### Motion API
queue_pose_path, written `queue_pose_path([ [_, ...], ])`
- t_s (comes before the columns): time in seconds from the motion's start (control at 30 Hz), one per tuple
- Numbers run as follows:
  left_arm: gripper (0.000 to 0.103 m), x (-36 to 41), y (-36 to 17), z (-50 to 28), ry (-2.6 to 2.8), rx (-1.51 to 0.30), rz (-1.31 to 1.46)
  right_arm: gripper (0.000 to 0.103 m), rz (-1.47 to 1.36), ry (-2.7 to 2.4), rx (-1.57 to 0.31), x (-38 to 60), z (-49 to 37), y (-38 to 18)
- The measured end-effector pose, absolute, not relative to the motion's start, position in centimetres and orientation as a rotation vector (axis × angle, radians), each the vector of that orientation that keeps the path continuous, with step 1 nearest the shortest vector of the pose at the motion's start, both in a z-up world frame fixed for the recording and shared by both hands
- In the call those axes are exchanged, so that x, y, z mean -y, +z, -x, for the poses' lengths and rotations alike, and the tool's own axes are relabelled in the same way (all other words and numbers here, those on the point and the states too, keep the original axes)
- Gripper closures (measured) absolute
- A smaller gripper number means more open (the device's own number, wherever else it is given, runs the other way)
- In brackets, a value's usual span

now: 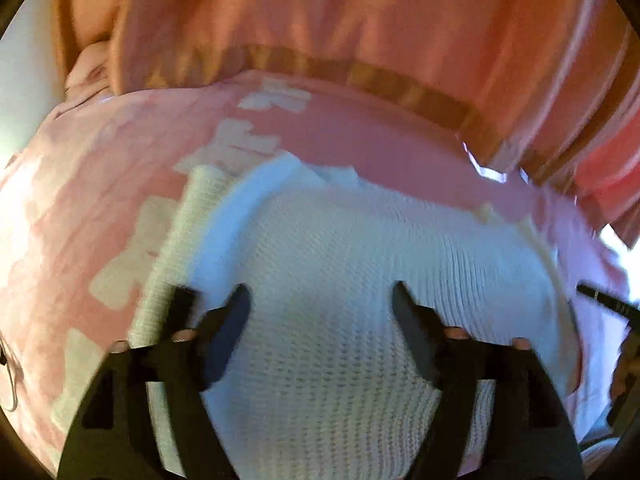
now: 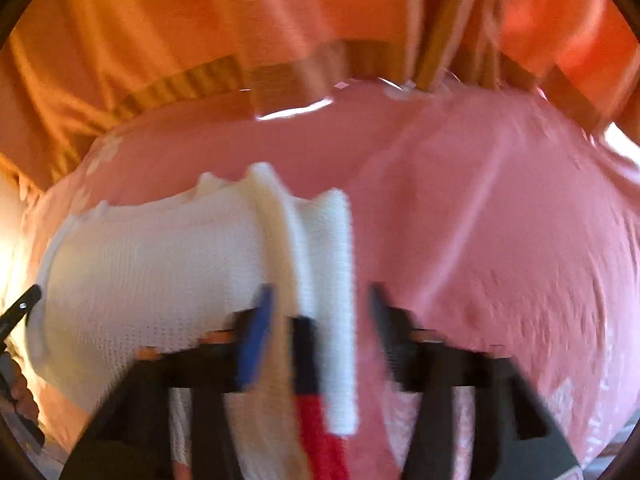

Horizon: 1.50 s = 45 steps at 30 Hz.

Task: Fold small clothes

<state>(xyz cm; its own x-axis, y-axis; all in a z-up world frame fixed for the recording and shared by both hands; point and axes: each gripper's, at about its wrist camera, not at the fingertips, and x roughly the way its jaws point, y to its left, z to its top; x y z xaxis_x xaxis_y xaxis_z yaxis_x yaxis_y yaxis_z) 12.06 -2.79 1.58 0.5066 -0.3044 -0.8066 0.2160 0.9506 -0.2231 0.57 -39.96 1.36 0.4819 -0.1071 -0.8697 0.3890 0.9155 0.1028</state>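
Note:
A small white knit garment lies on a pink cloth with white patches. My left gripper is open, its jaws spread over the garment's middle, holding nothing. In the right wrist view the garment lies to the left, with a ribbed edge and a white strip running down between the jaws. My right gripper is open over that edge, its blue-padded finger on the garment. A red and dark patch shows under the strip. Both views are blurred.
Orange curtain-like fabric with a brown band hangs behind the pink cloth and also fills the top of the right wrist view. The other gripper's black tip shows at the right edge and at the left edge.

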Motion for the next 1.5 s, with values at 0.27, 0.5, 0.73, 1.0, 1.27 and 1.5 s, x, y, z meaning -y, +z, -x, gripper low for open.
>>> queue_pose_path([
  [0.27, 0.024, -6.0, -0.9, -16.0, -0.146, -1.13, 0.452, 0.034, -0.474, -0.126, -1.227, 41.4, -1.5, -4.8],
  [0.5, 0.021, -2.7, -3.6, -15.4, -0.184, -1.239, 0.253, 0.038, -0.461, -0.12, -1.188, 40.1, -1.2, -5.1],
  [0.73, 0.08, -3.5, 0.4, -14.5, -0.341, -1.231, 0.445, 0.087, -0.478, -0.041, -1.048, 41.5, 0.4, 1.4],
  [1.0, 0.078, -1.5, -3.8, -11.2, -0.37, -1.442, 0.338, 0.074, -0.381, -0.151, -1.257, 44.6, 4.1, -3.3],
  [1.27, 0.056, 0.7, -1.5, -11.2, -0.266, -1.288, 0.171, 0.058, -0.219, -0.244, -0.976, 42.6, 4.7, 4.4],
  [1.5, 0.048, 1.5, -2.8, -11.9, -0.278, -1.331, 0.211, 0.061, -0.062, 0.031, -1.038, 32.5, -1.9, 2.6],
])
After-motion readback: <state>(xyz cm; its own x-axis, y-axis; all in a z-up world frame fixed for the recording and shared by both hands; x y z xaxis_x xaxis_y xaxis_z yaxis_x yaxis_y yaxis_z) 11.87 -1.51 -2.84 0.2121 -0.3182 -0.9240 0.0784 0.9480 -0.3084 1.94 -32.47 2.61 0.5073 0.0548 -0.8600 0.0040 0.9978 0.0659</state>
